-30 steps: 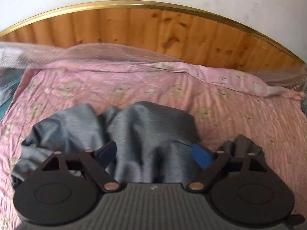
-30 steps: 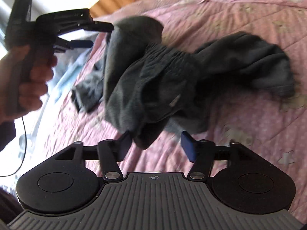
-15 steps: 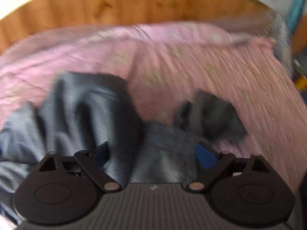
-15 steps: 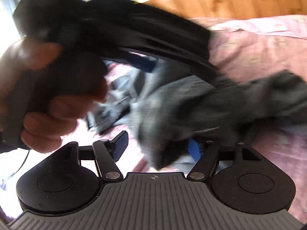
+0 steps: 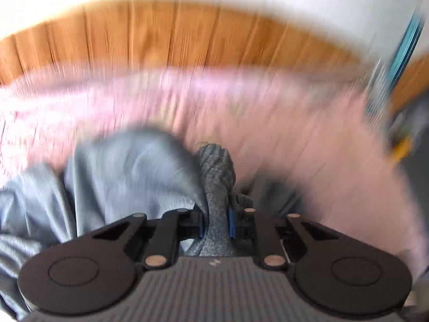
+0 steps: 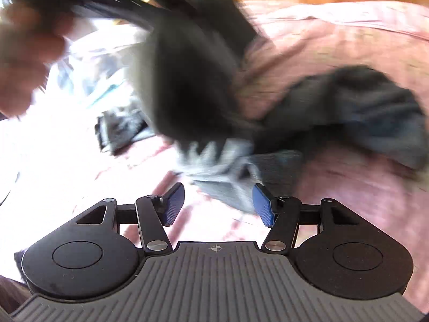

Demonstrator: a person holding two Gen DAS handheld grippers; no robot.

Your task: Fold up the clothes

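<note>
No fold is made yet: my left gripper [image 5: 216, 224] clenches the crumpled grey garment [image 5: 128, 177], my right gripper [image 6: 218, 205] gapes beside it.

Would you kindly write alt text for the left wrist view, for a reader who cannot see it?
The left gripper has its jaws shut on a bunched fold of grey garment, the rest of which spreads to the left over a pink bedsheet. Behind the bed runs a wooden headboard under a white wall; the whole background is motion-blurred.
</note>
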